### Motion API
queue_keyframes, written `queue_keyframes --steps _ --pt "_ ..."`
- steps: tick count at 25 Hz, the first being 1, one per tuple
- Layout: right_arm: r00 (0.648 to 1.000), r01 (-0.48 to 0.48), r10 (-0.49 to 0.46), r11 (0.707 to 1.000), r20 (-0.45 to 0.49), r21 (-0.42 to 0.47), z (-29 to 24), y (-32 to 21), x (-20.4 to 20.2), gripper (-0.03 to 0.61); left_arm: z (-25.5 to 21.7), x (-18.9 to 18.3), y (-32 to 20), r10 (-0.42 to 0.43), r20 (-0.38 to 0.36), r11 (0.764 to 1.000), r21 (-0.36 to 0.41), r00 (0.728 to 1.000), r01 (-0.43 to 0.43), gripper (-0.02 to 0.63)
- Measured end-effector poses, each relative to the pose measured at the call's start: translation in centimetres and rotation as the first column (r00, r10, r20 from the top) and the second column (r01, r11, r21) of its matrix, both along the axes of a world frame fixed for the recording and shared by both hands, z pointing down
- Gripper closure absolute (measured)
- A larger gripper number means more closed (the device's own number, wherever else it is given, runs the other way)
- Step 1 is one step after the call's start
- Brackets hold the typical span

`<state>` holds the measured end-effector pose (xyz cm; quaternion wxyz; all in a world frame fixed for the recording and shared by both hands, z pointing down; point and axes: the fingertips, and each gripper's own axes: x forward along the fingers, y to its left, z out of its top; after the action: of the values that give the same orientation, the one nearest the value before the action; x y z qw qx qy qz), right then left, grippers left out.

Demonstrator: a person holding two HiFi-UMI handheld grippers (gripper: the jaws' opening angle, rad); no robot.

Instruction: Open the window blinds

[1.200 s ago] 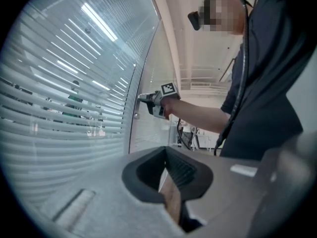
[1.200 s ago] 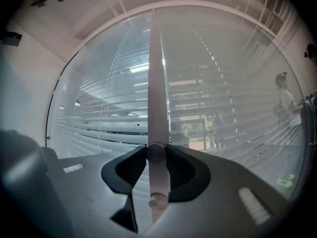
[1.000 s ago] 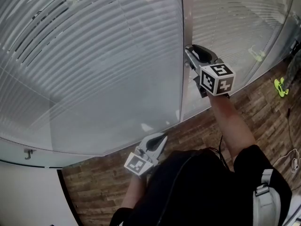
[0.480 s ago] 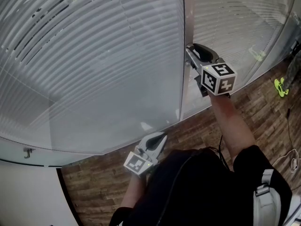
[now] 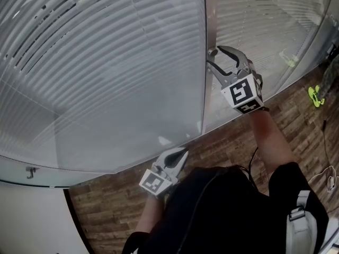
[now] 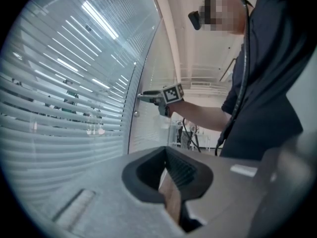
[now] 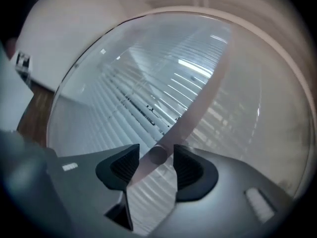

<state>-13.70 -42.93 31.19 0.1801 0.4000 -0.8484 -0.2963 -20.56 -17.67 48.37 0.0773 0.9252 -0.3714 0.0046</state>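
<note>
Right gripper [image 5: 217,57]: held level, tips up against the vertical metal post [image 5: 205,62] that divides the two glass panes. Its jaws have just been opening and now stand wide. In the right gripper view a small round knob [image 7: 158,155] on the post sits between the two pads with a sliver of gap on either side, so neither pad is pressing on it. I log it as not gripped.

The marker cube [image 5: 242,93] sits at the back of this gripper, with my operator's forearm [image 5: 267,136] running behind it.

Blinds [image 5: 106,62]: straight ahead of the right gripper, behind the glass, spreading to both sides of the post. The slats lie nearly flat against one another over most of the pane. Up and away to the left of the gripper, a few dark gaps show between them.

Left gripper [image 5: 183,153]: lower and further back from the glass than the right one, over the wood-pattern floor [image 5: 222,142]. Its jaws meet at the tips and nothing is caught between them; only a thin strip of floor shows through the slit nearer the body. From its own view, the blinds fill the left side and the right gripper is ahead and higher, at the post.
</note>
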Motion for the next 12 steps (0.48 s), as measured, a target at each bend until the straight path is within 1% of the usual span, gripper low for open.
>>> queue_keyframes --steps 1,2,3,4,5,7,12 --pt "0.991 -0.007 0.02 0.995 -0.134 0.095 -0.3 0.2 -0.2 0.359 0.0 0.1 0.0 0.003 0.0 1.0 0.0 1.0 -0.003 0.61" --pt "0.968 0.005 0.037 0.986 -0.249 0.169 -0.2 0.4 -0.4 0.359 0.1 0.2 0.0 0.006 0.001 1.0 -0.001 1.0 -0.006 0.61" --pt "0.94 0.028 0.048 0.976 -0.338 0.216 0.1 0.4 -0.6 0.362 0.1 0.3 0.0 0.009 0.002 1.0 -0.002 1.0 -0.009 0.609" --pt "0.914 0.051 0.053 0.969 -0.402 0.243 0.5 0.3 -0.6 0.365 0.2 0.4 0.0 0.011 0.002 1.0 -0.003 1.0 -0.011 0.609" --pt "0.893 0.068 0.056 0.964 -0.447 0.258 0.7 0.2 -0.7 0.37 0.2 0.5 0.1 0.012 0.003 1.0 -0.004 1.0 -0.012 0.609" --pt "0.86 0.09 0.065 0.957 -0.505 0.276 1.1 0.0 -0.6 0.376 0.2 0.7 0.1 0.012 0.001 1.0 -0.005 1.0 -0.012 0.609" --pt "0.81 0.121 0.079 0.947 -0.581 0.298 1.8 -0.2 -0.8 0.379 0.1 1.0 0.0 0.008 -0.002 1.0 0.0 1.0 -0.008 0.609"
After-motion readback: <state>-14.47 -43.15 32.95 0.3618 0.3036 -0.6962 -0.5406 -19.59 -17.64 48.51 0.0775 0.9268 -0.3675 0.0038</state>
